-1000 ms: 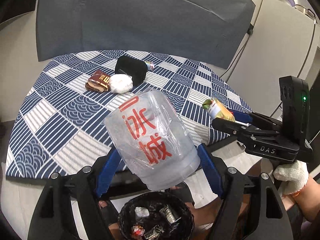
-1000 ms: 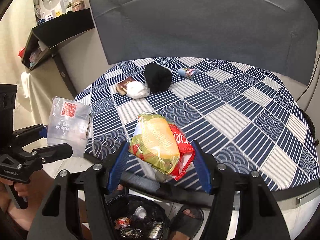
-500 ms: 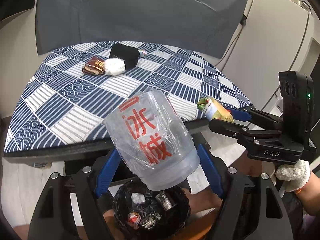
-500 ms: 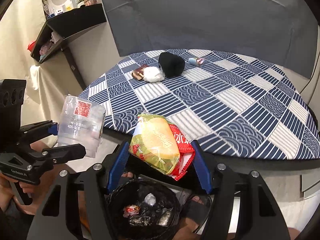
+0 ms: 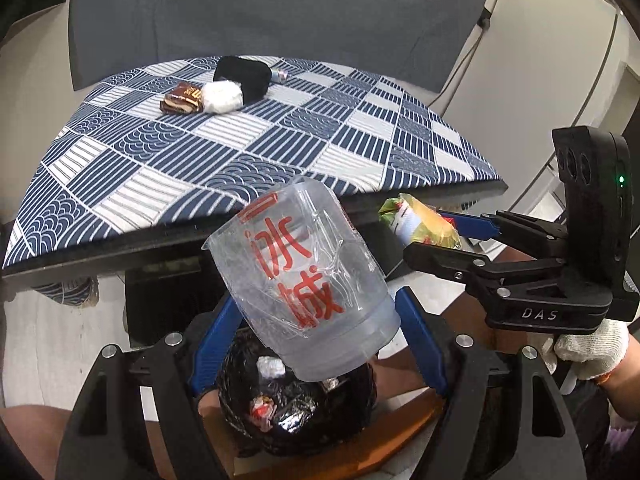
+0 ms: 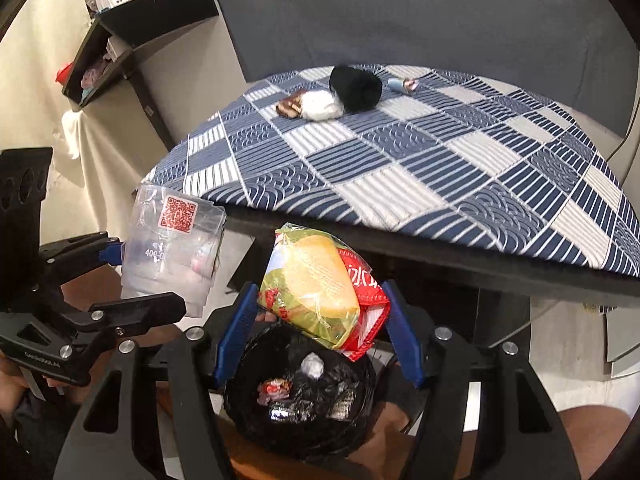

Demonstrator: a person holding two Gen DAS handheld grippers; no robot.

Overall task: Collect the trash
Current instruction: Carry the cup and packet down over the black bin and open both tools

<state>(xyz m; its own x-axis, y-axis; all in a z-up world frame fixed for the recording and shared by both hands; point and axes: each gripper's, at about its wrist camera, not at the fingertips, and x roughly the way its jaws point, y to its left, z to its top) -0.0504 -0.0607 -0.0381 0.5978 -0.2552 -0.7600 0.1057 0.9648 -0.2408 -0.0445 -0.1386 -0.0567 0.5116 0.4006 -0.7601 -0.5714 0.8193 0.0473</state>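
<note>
Right now your left gripper (image 5: pixel 320 316) clamps the plastic cup (image 5: pixel 304 280) — your right gripper (image 6: pixel 316 324) clamps the snack wrapper (image 6: pixel 316 284) — both above the bin (image 6: pixel 300 404).

table: blue and white checked tablecloth (image 6: pixel 420 168) on top | wall: big grey board (image 6: pixel 400 12) stands behind the table | shelf: black shelf (image 6: pixel 132 36) up on the left, small jars and bits on it | cloth: pale cloth (image 6: pixel 92 148) hangs under the shelf | cable: thin cable (image 5: pixel 472 56) runs down the wall
</note>
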